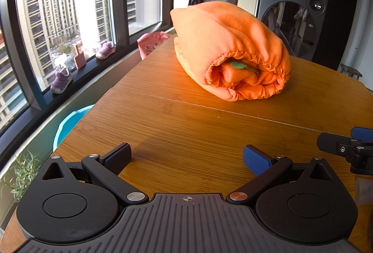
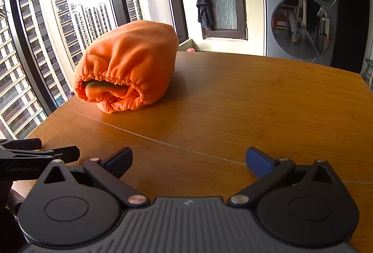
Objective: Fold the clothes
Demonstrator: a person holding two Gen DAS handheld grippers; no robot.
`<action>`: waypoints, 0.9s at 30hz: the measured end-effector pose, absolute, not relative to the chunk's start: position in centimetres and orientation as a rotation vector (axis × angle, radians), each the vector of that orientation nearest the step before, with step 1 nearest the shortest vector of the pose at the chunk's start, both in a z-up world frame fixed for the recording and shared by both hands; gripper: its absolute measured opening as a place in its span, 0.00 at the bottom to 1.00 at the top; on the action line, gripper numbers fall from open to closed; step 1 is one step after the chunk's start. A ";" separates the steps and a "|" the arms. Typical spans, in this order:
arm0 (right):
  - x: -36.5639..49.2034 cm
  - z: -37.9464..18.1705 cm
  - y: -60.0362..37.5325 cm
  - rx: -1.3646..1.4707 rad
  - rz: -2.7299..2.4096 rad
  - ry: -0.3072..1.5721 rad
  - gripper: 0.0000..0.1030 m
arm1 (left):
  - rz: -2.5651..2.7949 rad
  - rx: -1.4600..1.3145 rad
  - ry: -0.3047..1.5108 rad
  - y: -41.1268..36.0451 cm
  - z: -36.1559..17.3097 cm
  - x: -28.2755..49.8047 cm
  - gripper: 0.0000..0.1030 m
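Note:
An orange fleece garment lies folded into a thick bundle on the wooden table, its gathered elastic hem facing me with a green patch showing inside. In the right wrist view the same orange garment rests at the table's far left. My left gripper stands open well short of the bundle, nothing between its fingers. My right gripper is also open and empty, near the front edge. Each gripper shows at the side of the other's view.
A washing machine stands behind the table on the right. Large windows run along the left, with small shoes on the sill. A blue basin sits below the table's left edge, and a pink item beyond the far corner.

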State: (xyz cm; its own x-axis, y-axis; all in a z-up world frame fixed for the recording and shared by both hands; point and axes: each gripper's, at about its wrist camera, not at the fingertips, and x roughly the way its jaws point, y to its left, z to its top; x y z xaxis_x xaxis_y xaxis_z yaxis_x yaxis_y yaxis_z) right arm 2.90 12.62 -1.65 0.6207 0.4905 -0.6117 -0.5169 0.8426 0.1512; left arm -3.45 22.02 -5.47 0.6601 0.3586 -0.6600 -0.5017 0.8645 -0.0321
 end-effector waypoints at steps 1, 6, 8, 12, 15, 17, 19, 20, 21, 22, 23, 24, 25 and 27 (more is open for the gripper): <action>2.9 -1.6 12.6 -0.041 0.579 0.691 1.00 | 0.491 -0.219 0.696 22.0 -5.5 -3.5 1.00; 2.9 -1.6 12.6 -0.041 0.579 0.691 1.00 | 0.492 -0.221 0.697 22.0 -5.4 -3.5 1.00; 2.9 -1.6 12.6 -0.041 0.579 0.691 1.00 | 0.492 -0.227 0.696 22.1 -5.4 -3.5 1.00; 2.9 -1.6 12.5 -0.041 0.580 0.691 1.00 | 0.493 -0.238 0.693 22.2 -5.4 -3.5 1.00; 2.9 -1.6 12.3 -0.042 0.580 0.690 1.00 | 0.494 -0.247 0.691 22.3 -5.4 -3.5 1.00; 2.9 -1.6 12.3 -0.042 0.580 0.690 1.00 | 0.496 -0.256 0.687 22.3 -5.3 -3.5 1.00; 2.9 -1.6 12.2 -0.044 0.580 0.690 1.00 | 0.496 -0.260 0.684 22.4 -5.3 -3.6 1.00; 2.9 -1.6 12.2 -0.044 0.580 0.690 1.00 | 0.495 -0.261 0.683 22.4 -5.3 -3.6 1.00; 2.9 -1.6 12.2 -0.044 0.580 0.690 1.00 | 0.495 -0.260 0.683 22.4 -5.3 -3.6 1.00; 2.9 -1.6 12.2 -0.044 0.580 0.690 1.00 | 0.496 -0.259 0.683 22.4 -5.3 -3.7 1.00; 2.9 -1.6 12.2 -0.045 0.580 0.690 1.00 | 0.496 -0.258 0.684 22.4 -5.3 -3.6 1.00; 2.9 -1.6 12.1 -0.045 0.580 0.690 1.00 | 0.497 -0.255 0.685 22.3 -5.3 -3.6 1.00; 2.9 -1.6 12.1 -0.045 0.580 0.690 1.00 | 0.497 -0.253 0.686 22.3 -5.3 -3.6 1.00; 2.9 -1.6 12.1 -0.045 0.580 0.690 1.00 | 0.498 -0.251 0.687 22.3 -5.3 -3.5 1.00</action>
State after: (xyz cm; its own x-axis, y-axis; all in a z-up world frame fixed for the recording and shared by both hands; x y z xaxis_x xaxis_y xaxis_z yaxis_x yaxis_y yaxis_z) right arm 2.90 12.09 -1.57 0.6205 0.4901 -0.6122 -0.5190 0.8419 0.1480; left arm -3.54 22.29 -5.34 0.6629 0.3547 -0.6594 -0.5159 0.8546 -0.0589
